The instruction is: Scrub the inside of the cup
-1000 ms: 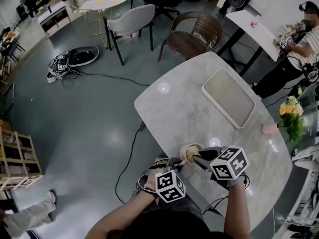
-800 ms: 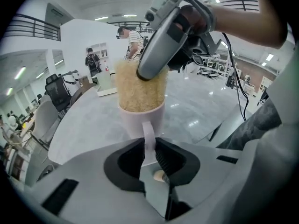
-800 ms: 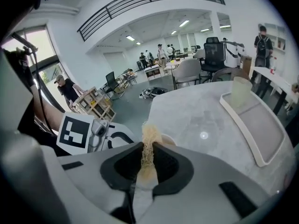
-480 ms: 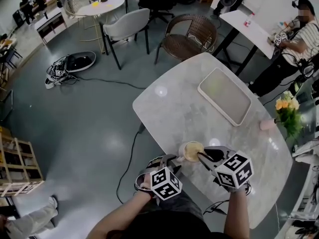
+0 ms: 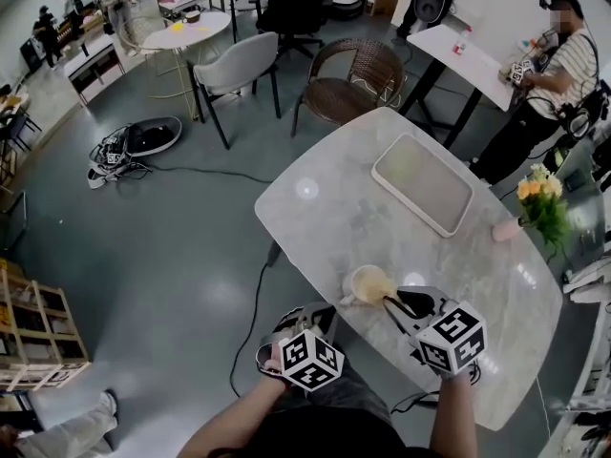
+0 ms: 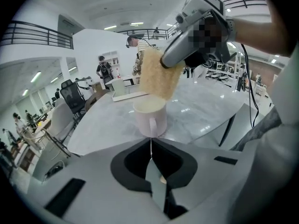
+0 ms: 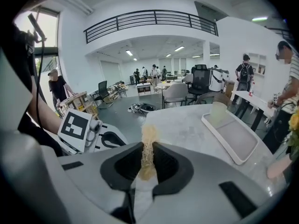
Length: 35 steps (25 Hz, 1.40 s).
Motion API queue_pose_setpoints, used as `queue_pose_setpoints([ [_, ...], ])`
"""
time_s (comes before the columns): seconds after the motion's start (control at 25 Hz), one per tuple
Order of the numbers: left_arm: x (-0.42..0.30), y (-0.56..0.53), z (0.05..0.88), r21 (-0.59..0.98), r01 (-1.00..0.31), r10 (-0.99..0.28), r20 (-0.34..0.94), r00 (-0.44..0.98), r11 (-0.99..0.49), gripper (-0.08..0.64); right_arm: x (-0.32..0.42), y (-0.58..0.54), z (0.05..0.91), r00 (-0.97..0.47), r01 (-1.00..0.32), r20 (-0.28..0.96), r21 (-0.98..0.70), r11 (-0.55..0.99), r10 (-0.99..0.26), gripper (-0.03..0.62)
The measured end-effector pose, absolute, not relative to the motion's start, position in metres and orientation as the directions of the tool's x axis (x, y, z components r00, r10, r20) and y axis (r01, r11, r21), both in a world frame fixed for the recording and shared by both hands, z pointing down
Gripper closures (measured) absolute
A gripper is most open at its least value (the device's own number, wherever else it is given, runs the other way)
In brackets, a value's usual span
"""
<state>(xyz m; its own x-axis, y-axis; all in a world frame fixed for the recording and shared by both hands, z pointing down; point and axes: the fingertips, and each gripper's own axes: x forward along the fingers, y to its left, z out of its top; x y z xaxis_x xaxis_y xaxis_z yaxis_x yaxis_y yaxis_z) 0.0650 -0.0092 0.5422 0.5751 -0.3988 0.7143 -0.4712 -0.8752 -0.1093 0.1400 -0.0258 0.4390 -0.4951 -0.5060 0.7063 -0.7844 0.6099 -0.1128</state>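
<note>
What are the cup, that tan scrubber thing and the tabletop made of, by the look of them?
Cup: probably glazed ceramic, given its smooth pale surface, thick wall and moulded handle; plastic is possible.
Scrubber: loofah or coarse sponge; tan, grainy and matte.
Tabletop: marble or a marble-look slab, with faint grey veining and glossy lamp reflections.

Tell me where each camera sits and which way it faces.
Head view: on the person's head, steeply down at the marble table, cup, left gripper, right gripper, forearms.
Left gripper view: on the left gripper, facing the cup over just-closed, empty jaws; right gripper holds the sponge at its mouth.
Right gripper view: on the right gripper, facing the tray past jaws shut on the sponge; left gripper at left.
Shared: both gripper views show sponge and tray.
</note>
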Motion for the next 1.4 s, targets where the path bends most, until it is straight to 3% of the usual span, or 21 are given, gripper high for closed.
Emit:
queue_pose_setpoints([
  [0.8,0.046,0.055,0.506,0.023,-0.527,-0.406,0.609,0.681,-0.849,0.546,0.115,0.084,0.438,-0.477,-0.827,0.66,-0.113,0.551,-0.58,0.532],
  [1.4,0.024,0.087,0.504,0.026,-0.547,-0.426,0.597,0.68,-0.837,0.546,0.094,0.127,0.443,-0.462,-0.837,0.651,-0.094,0.539,-0.602,0.532],
])
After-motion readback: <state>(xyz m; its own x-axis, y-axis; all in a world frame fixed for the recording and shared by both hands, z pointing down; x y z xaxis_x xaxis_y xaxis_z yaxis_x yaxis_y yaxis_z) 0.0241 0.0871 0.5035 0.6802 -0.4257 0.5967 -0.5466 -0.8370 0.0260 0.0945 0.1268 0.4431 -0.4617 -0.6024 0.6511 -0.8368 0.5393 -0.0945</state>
